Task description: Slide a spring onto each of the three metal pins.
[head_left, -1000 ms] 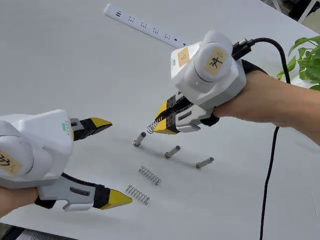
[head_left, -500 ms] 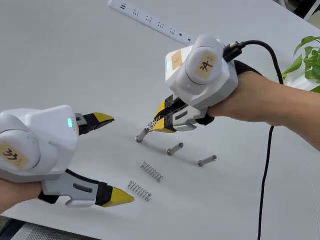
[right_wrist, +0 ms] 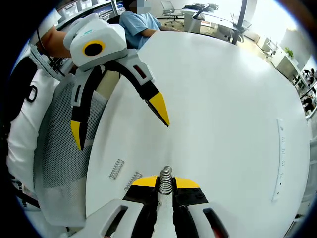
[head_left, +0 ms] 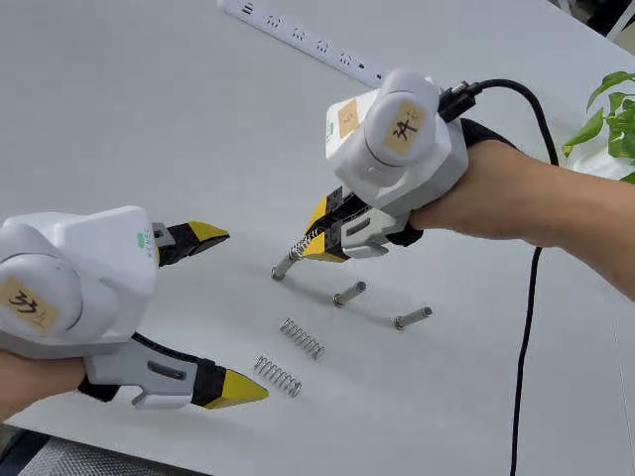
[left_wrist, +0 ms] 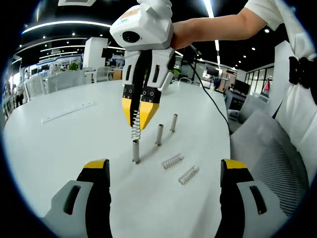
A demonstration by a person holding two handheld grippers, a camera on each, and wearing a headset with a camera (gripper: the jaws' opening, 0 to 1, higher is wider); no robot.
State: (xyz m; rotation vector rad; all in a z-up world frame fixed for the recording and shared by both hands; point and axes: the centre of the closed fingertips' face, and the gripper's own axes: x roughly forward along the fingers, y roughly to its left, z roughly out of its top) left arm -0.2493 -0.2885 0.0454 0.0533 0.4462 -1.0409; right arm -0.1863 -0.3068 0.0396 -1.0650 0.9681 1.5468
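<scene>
Above 1 pin (left_wrist: 135, 151), my right hand-held gripper (head_left: 316, 248) clamps a spring (left_wrist: 135, 130); left gripper view shows them touching. Meanwhile my left hand-held gripper (head_left: 243, 312) gapes.

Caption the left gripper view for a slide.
Right gripper holds a spring over the nearest pin; two springs lie on the table.

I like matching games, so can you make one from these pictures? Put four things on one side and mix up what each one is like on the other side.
Things:
1. right gripper
2. left gripper
3. power strip
4. plant

What each is like:
A. white, lying flat at the far side of the table
B. green leaves at the right edge of the head view
C. open, holding nothing
D. shut on a spring

Pairs: 1-D, 2-C, 3-A, 4-B
</scene>
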